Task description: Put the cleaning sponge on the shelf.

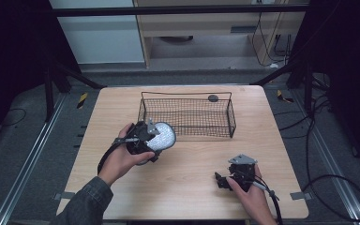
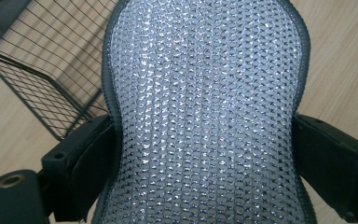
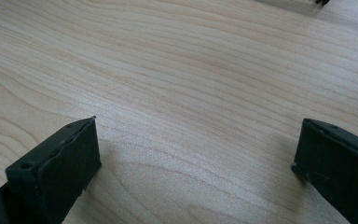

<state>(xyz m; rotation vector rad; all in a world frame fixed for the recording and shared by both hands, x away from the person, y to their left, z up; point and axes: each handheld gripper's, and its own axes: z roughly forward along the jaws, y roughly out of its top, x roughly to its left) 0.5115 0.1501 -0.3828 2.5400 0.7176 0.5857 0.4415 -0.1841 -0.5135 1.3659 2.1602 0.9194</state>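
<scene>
A silver, sparkly mesh pad [image 1: 162,136] with a dark grey edge is held above the table, just left of the black wire basket [image 1: 229,119]. My left gripper [image 1: 152,140] is shut on the pad. In the left gripper view the pad [image 2: 205,112] runs up between both jaws, which pinch its narrow waist, and the basket [image 2: 42,93] lies behind it to the left. My right gripper [image 1: 221,180] rests low near the table's front right. In the right gripper view that gripper [image 3: 196,154] stands open over bare wood.
A small dark round disc [image 1: 213,98] lies on the table just behind the basket's far rim. The light wooden table [image 1: 192,164] has bare room in front of the basket and between the two hands. Cables trail off the right edge.
</scene>
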